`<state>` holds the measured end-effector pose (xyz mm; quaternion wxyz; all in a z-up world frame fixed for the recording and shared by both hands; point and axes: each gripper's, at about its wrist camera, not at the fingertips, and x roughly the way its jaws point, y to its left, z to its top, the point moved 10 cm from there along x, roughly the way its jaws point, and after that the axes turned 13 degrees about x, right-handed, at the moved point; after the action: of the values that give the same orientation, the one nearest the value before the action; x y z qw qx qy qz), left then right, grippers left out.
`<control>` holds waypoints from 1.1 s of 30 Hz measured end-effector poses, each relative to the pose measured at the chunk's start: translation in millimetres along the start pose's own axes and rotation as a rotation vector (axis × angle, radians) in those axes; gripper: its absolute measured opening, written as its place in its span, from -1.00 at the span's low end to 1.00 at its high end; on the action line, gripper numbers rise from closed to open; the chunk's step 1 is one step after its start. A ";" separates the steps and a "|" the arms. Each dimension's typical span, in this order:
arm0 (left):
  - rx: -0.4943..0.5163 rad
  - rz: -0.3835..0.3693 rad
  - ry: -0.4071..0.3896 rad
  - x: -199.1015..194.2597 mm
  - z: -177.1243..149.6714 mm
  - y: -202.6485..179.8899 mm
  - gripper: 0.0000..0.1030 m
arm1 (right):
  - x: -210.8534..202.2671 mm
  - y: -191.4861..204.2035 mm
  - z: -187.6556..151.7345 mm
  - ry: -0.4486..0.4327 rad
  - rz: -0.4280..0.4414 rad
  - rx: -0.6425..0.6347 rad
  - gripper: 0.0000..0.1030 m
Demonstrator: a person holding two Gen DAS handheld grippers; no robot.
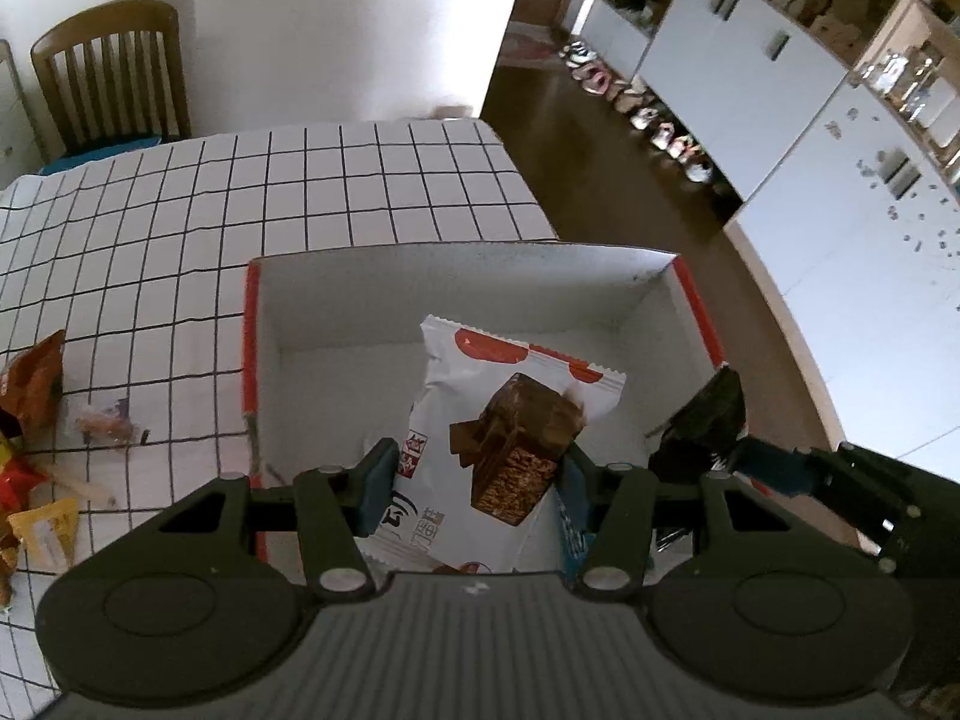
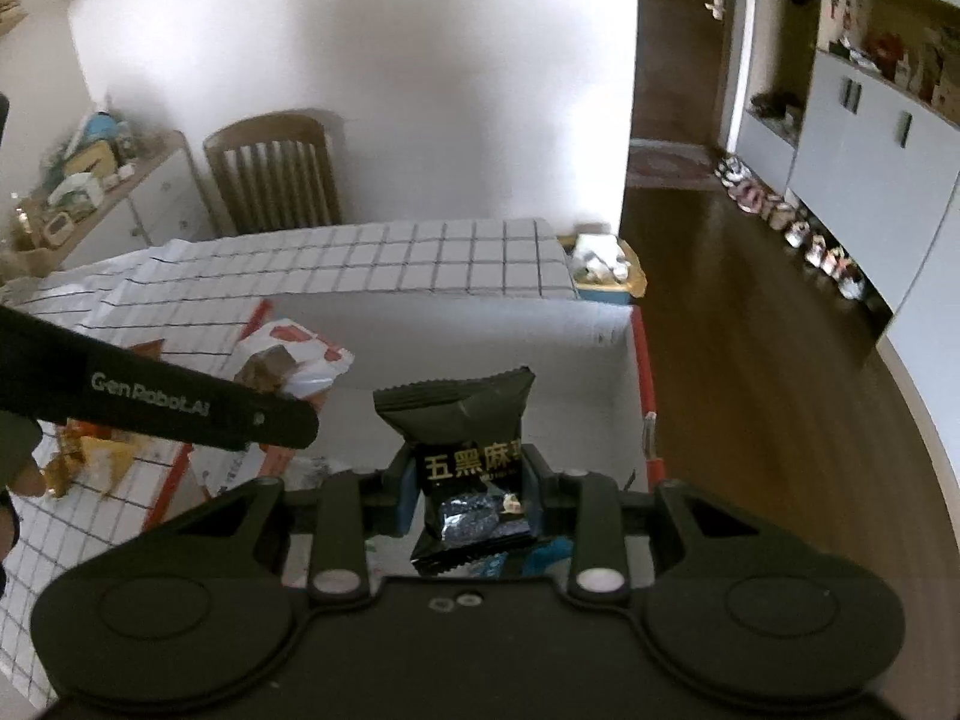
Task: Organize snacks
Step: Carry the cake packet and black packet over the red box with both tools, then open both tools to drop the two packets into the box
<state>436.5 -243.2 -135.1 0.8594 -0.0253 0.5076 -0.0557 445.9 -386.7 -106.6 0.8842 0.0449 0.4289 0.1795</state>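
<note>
My left gripper [image 1: 477, 471] is shut on a white snack packet [image 1: 480, 420] with red dots and a brown wafer picture, held above the white box with red rim [image 1: 420, 276]. My right gripper [image 2: 471, 489] is shut on a black snack packet [image 2: 465, 420] with gold characters, also over the box [image 2: 480, 324]. In the left wrist view the right gripper [image 1: 780, 468] and its black packet [image 1: 708, 420] show at the box's right side. In the right wrist view the left gripper's arm [image 2: 180, 402] and its white packet [image 2: 288, 360] show at the left.
Several loose snack packets [image 1: 30, 438] lie on the checked tablecloth [image 1: 240, 198] left of the box. A wooden chair [image 1: 114, 72] stands at the table's far side. White cabinets [image 1: 810, 120] and shoes [image 1: 648, 114] line the wooden floor to the right.
</note>
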 end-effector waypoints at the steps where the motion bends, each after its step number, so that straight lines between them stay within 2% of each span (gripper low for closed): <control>1: 0.001 0.011 0.005 5.7 1.9 -0.1 0.06 | 4.1 -2.3 0.2 0.003 -0.005 0.003 -0.37; 9: 0.020 0.084 0.062 46.8 10.5 4.1 0.06 | 38.1 -16.4 -4.7 0.063 -0.050 0.012 -0.37; 16: 0.032 0.086 0.102 72.1 5.7 3.1 0.06 | 56.7 -16.8 -15.3 0.116 -0.063 -0.016 -0.37; 23: 0.033 0.083 0.132 87.6 -3.9 0.9 0.06 | 63.2 -14.9 -23.1 0.150 -0.068 -0.035 -0.37; 28: 0.060 0.092 0.126 89.2 -3.2 -2.0 0.08 | 66.0 -16.3 -23.1 0.161 -0.064 -0.037 -0.34; 33: 0.051 0.084 0.113 85.2 -2.6 -0.8 0.25 | 64.1 -14.8 -19.4 0.161 -0.038 -0.035 -0.26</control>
<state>474.9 -254.3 -210.4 0.8314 0.0214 0.5542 -0.0338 471.4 -379.1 -169.8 0.8508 0.0066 0.4961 0.1731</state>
